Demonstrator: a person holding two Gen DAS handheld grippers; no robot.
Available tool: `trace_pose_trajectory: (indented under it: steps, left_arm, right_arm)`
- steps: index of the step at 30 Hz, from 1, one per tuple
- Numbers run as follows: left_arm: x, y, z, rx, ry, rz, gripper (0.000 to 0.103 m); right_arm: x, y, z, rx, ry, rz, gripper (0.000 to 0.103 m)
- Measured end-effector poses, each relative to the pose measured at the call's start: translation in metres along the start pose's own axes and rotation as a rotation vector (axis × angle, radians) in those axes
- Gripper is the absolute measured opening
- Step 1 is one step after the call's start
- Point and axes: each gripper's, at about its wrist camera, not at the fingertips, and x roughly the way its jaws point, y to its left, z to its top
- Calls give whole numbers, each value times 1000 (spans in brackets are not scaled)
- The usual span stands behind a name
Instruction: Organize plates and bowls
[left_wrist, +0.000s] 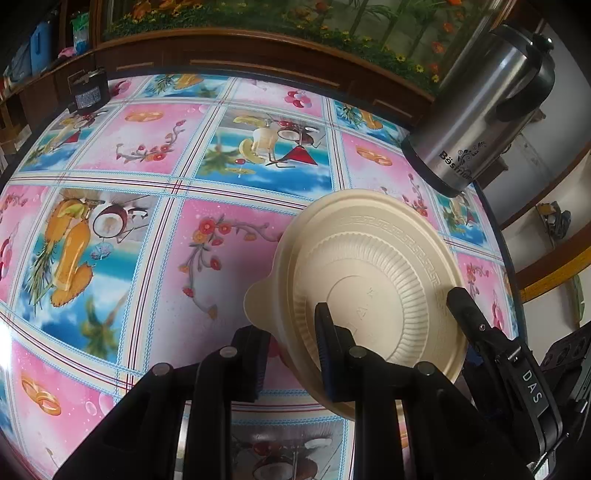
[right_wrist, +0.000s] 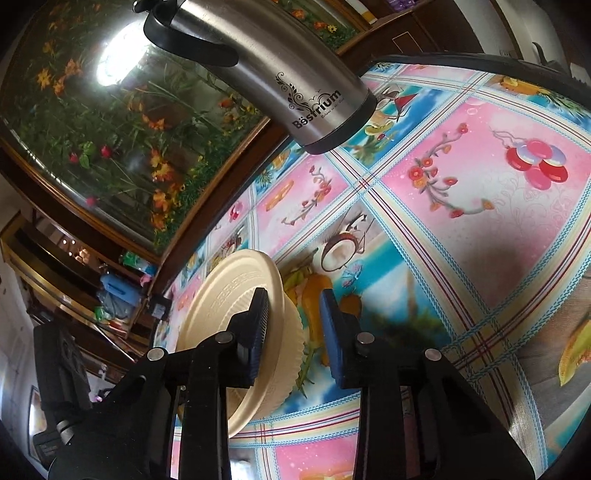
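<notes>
A cream plastic bowl (left_wrist: 373, 280) with a ribbed wall and patterned rim is tilted above the colourful tablecloth (left_wrist: 147, 229). In the left wrist view my left gripper (left_wrist: 291, 350) straddles the bowl's near rim, one finger inside the bowl and one outside, with a gap between pads and rim. My right gripper (right_wrist: 293, 325) straddles the same bowl (right_wrist: 236, 295) on its other side, left finger (right_wrist: 255, 332) on the inner face, right finger (right_wrist: 336, 336) apart from the outer wall. The right gripper also shows in the left wrist view (left_wrist: 480, 332).
A steel Bestrium thermos (left_wrist: 476, 110) stands at the table's far right edge; it also shows in the right wrist view (right_wrist: 280, 70). A small dark box (left_wrist: 88, 94) sits at the far left corner. A wooden cabinet with a flower picture (left_wrist: 258, 22) runs behind the table.
</notes>
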Motion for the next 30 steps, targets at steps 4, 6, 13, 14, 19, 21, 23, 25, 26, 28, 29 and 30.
trace_pose_trajectory:
  steps: [4,6,13,14,19,21,23,25,26,28,29,30]
  left_arm:
    - [-2,-6,-2,21,-10,28,24]
    - [-1,-8,-5,28,-2,30,25]
    - [0,-12,-18,26,43,26,25]
    - [-1,-14,-20,33,47,28,26]
    - [-4,-26,-32,62,72,27,26]
    - [-7,-26,-39,59,79,21,26]
    - [-12,-22,-48,45,79,9,26]
    - [-18,-16,-57,30,85,-2,26]
    - [-21,-13,-62,24,84,-1,26]
    - [-28,-7,-73,19,79,3,26]
    - [-30,-5,-76,16,79,4,26]
    - [-32,-2,-80,12,77,2,26]
  right_arm:
    - [-1,-4,0,22,16,9,27]
    - [-1,-8,1,44,26,18,27]
    - [-8,-16,-8,103,76,40,27]
    - [-8,-17,-10,113,88,37,25]
    - [-18,-24,-20,140,127,34,16]
    - [-23,-27,-23,159,130,40,16]
    - [-28,-30,-25,181,152,55,16]
    - [-33,-30,-27,197,181,81,16]
    - [-34,-29,-29,194,205,84,16]
    - [-41,-30,-33,196,236,84,16]
    - [-45,-30,-36,192,250,81,16]
    - [-48,-32,-38,191,259,83,16]
